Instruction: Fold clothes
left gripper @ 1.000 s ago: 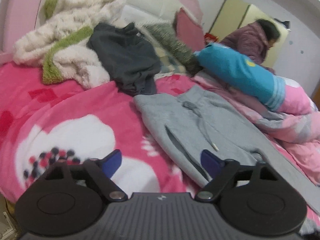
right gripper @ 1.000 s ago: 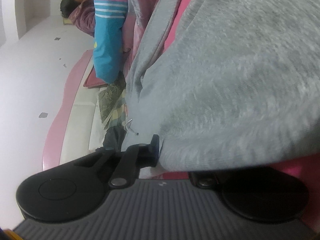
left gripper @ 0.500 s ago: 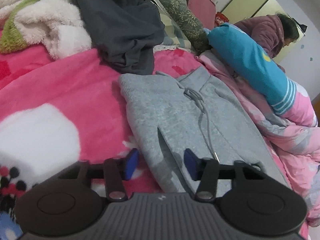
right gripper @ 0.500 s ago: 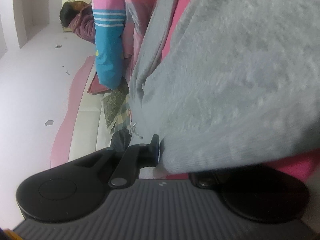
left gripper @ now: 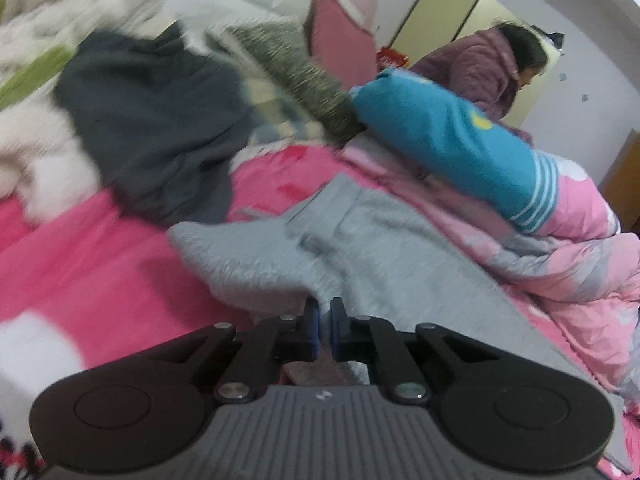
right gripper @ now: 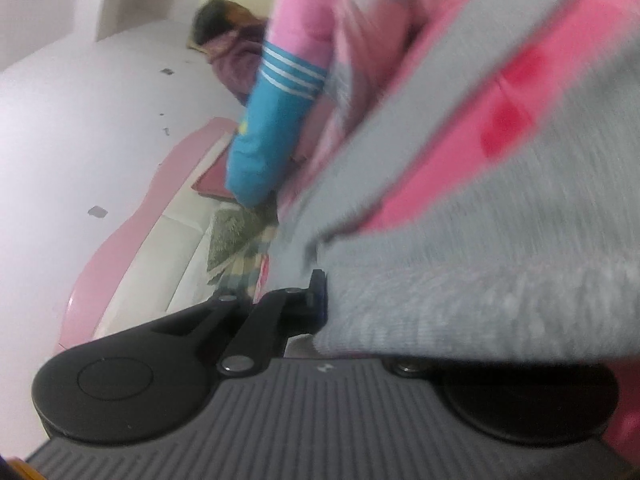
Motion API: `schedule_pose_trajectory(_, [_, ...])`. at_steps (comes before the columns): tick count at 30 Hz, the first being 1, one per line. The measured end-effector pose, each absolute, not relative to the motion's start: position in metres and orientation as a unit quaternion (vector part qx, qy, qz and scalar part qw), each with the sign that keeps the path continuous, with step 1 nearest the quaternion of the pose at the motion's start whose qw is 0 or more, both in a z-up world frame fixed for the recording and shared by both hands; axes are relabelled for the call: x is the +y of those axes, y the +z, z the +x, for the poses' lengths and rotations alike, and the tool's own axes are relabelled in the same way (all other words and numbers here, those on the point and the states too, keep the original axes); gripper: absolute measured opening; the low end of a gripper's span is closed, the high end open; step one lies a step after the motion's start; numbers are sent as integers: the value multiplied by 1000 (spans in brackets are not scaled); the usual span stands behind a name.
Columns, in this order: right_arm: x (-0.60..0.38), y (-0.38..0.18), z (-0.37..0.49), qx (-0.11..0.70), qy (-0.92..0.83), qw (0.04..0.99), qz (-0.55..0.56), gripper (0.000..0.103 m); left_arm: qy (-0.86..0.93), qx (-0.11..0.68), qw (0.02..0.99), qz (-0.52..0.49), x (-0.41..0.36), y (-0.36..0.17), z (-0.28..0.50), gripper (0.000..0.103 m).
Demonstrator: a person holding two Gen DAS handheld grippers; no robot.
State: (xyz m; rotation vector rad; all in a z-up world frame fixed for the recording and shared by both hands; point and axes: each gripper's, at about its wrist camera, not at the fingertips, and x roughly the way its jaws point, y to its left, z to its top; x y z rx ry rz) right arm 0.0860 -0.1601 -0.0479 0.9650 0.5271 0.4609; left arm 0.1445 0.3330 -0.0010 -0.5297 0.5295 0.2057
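Grey sweatpants [left gripper: 384, 248] lie across a pink blanket [left gripper: 88, 264] on a bed. My left gripper [left gripper: 325, 314] is at their near edge, its jaws closing tight on a raised fold of the grey fabric, which is pinched between the blue pads. In the right wrist view the same grey sweatpants [right gripper: 500, 280] drape over my right gripper [right gripper: 332, 300]. It is shut on the cloth. Only its left finger [right gripper: 318, 294] shows; the other is hidden under the fabric. That view is tilted and blurred.
A dark grey garment [left gripper: 156, 120] and a white and green fluffy one [left gripper: 28, 128] are heaped at the back left. A green patterned pillow [left gripper: 304, 76] lies behind. A blue and pink quilt [left gripper: 460, 140] bulks on the right, with a person in a purple jacket [left gripper: 488, 68] beyond it.
My left gripper moved forward to the sweatpants' edge and went from wide open to shut on a fold, which now stands up. The right view rolled and rose, the cloth still gripped.
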Motion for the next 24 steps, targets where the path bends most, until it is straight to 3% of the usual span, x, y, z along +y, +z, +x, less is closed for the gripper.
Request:
schedule_pose_trajectory(13, [-200,-3,230,221,235,840,435,2,92,225,949,-202,297,41,273,6])
schedule_pose_trajectory(20, [-205,-11,315,242,226,826,456,2,98,235,954,-157,288,31,356,6])
schedule_pose_trajectory(24, [-206,-31,361,260,210,820,464,2,102,280,942,-153,290,6,409,6])
